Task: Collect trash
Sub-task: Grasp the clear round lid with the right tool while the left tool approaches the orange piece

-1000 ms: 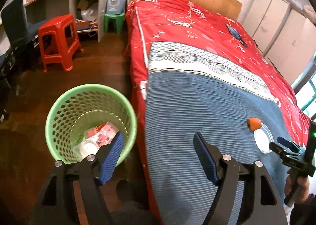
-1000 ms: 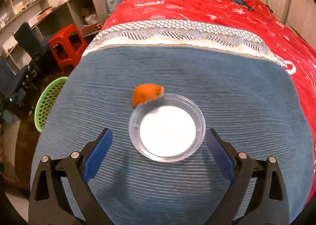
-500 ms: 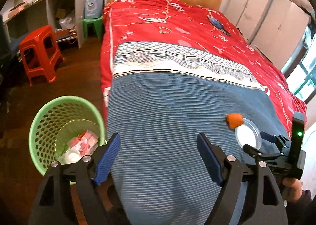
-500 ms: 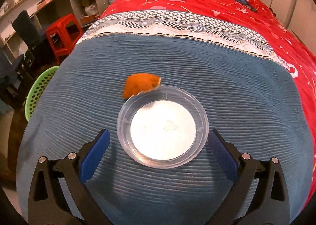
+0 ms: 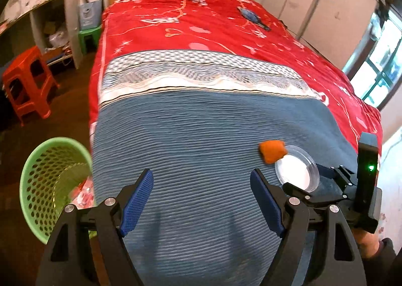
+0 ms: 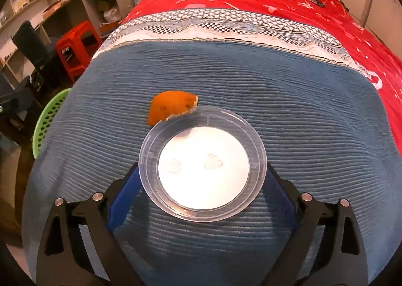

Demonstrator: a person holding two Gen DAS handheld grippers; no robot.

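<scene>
Lid [image 6: 203, 163] edges between tool [image 6: 201, 188] pads, perhaps.

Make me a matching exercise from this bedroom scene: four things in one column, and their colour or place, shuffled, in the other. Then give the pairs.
Things:
1. peel
2. clear lid
3. basket
4. stool

Descriptions:
A. green, on the floor beside the bed
B. between the open right gripper's blue pads
C. red, standing on the floor
D. orange, on the blue blanket at the lid's far edge

Pairs: 1-D, 2-B, 3-A, 4-C
</scene>
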